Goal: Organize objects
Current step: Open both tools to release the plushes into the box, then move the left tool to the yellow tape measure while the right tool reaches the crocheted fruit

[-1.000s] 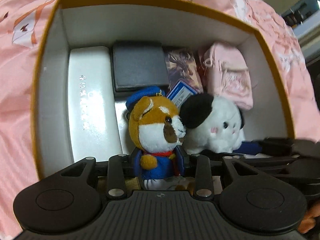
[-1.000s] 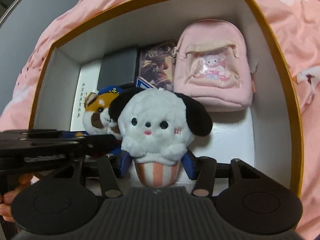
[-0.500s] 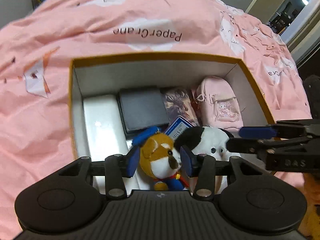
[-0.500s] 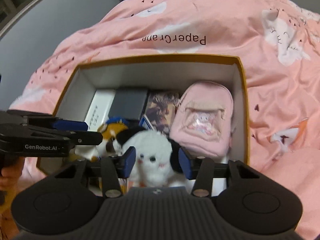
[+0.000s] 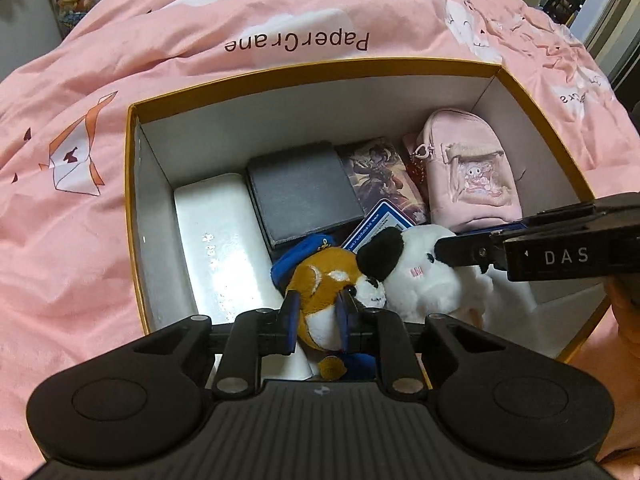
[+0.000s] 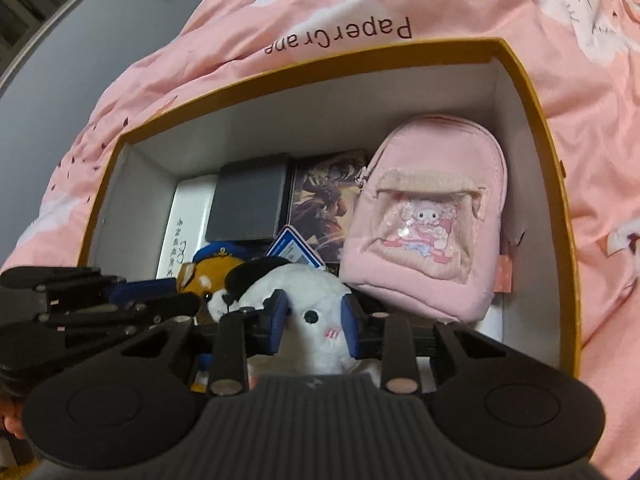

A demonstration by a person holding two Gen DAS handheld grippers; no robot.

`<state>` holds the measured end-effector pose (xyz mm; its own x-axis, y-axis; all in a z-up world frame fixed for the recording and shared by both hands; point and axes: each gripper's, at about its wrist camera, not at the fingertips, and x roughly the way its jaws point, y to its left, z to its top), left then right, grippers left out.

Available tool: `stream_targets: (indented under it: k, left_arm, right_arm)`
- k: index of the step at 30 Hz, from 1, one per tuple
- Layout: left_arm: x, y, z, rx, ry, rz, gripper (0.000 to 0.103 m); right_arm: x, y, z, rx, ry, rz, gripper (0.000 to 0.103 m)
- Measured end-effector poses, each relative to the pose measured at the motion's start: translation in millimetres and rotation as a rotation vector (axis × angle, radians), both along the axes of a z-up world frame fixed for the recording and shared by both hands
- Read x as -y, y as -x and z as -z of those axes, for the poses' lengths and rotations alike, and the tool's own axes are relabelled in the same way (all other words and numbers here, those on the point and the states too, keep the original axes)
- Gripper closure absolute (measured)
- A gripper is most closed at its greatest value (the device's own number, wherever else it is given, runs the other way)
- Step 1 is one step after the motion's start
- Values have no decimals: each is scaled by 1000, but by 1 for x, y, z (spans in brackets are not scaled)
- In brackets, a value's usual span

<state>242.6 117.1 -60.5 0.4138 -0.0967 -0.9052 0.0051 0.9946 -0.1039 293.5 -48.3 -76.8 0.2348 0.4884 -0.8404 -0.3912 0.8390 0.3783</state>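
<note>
An orange-rimmed box (image 5: 320, 70) with white walls lies on a pink duvet. Two plush toys sit at its near end, side by side. The brown dog plush (image 5: 320, 280) wears a blue cap, and my left gripper (image 5: 316, 320) is closing with its blue pads pressed on both sides of the dog's head. The white plush (image 6: 316, 292) with black ears is to its right. My right gripper (image 6: 316, 322) is closing too, its pads squeezing the white head. In the left wrist view the right gripper's black fingers (image 5: 472, 252) reach in from the right.
Behind the plushes the box holds a white long case (image 5: 220, 240), a grey case (image 5: 304, 192), an illustrated card box (image 5: 380, 176), a blue-edged card (image 5: 380, 220) and a pink mini backpack (image 6: 428, 216). The pink duvet (image 5: 200, 20) surrounds the box. A person's hand (image 5: 628, 316) holds the right gripper.
Both grippers drew back from deep in the box, with their fingers wide apart around the plushes half a second ago. Now both pairs of pads have narrowed onto the plush heads.
</note>
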Motion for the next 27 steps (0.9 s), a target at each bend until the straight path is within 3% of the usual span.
stream_targets:
  k: [5,10,16,19,23,27]
  left_arm:
    - [-1,6,-9,42,19,-9,81]
    - [2,31,-33,155,93,-10,81]
    - [28,80,-73,315,211,103,81]
    - [48,99,-72,325,284,180,81]
    - [88,111,-46,287,218,284,77]
    - [117,111,-3,251,73,341,56]
  right_arm:
    - [5,6,-14,42,-16,5,70]
    - [23,23,-41,134,-29,20,70]
    - [59,81,-87,293,-83,31,70]
    - [80,115,-93,342,-84,59,70]
    - [104,146,-80,357,-28,108,70]
    - [124,156,-44,328,40,188,69]
